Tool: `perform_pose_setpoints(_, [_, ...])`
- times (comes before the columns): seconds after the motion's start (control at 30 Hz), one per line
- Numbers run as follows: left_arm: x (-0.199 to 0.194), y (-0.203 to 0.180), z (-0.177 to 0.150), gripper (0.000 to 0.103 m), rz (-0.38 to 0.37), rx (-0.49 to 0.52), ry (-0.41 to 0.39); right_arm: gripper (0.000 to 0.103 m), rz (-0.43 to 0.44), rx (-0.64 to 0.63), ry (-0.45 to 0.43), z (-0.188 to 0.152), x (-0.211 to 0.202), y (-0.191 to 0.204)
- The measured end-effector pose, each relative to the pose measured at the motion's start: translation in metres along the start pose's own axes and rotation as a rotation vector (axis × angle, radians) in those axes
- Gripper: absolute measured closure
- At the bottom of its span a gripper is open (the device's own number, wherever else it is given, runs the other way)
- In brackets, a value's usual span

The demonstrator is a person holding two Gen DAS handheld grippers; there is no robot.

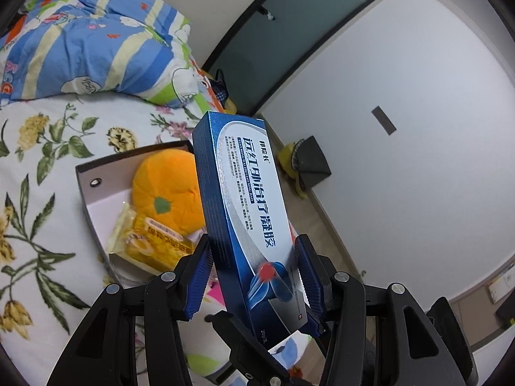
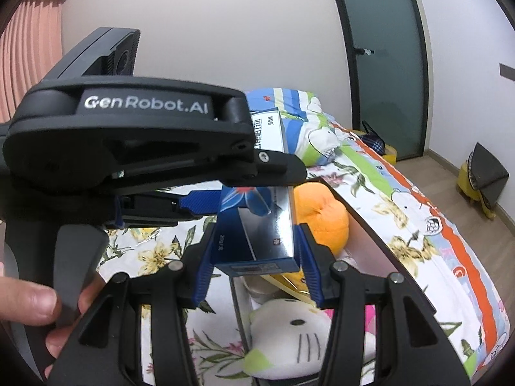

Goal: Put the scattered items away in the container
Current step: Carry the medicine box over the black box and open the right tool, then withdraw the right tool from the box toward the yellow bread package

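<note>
In the left wrist view, a blue carton printed with Chinese characters is gripped at its lower end by the left claw, both blue ribbed pads pressed against its sides. The carton is held tilted and raised above an open cardboard box that lies on a flower-patterned bed. Inside the box, an orange plush fruit is seen, partly hidden behind the carton, and a yellow snack packet lies just beside it, nearer the camera. A blue striped quilt is bunched on the bed beyond the box. Beyond the carton, a dark glass door is set in the wall.

In the right wrist view, the same carton is seen end-on, clamped between the blue pads of the right claw as well. The left claw is seen from the side, reaching in from the left onto the carton, its black body marked GenRobot.AI; the person's fingers are wrapped around its handle. Below the carton, the box is visible with the plush fruit at its far end and a white cat plush at its near end.
</note>
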State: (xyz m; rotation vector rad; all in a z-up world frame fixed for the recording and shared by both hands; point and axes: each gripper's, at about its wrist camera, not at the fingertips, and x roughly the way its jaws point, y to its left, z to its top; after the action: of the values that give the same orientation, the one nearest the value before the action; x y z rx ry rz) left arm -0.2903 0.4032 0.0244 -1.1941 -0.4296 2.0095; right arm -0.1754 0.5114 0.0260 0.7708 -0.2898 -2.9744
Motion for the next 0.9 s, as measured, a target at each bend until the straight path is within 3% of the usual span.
perform_pose_setpoints(0.13, [0.011,0.004,-0.002,0.051,-0.006,-0.010,0.033,0.051,-0.027,0.010,0.015,0.000,0.008,-0.008])
perform_pose_setpoints(0.23, [0.016,0.017,-0.003,0.032,-0.015,-0.081,0.057,0.029,-0.089,0.029,0.024,-0.001,0.013,-0.015])
perform_pose_setpoints(0.27, [0.015,0.019,-0.003,0.027,-0.014,-0.097,0.049,0.027,-0.087,0.045,0.014,-0.002,0.012,-0.019])
perform_pose_setpoints(0.63, [-0.005,0.029,-0.006,0.026,-0.002,-0.118,0.030,0.014,-0.075,0.042,0.001,-0.008,0.009,-0.011])
perform_pose_setpoints(0.9, [-0.041,0.037,-0.005,0.025,-0.010,-0.134,0.009,0.009,-0.060,-0.009,-0.002,0.000,0.001,0.025])
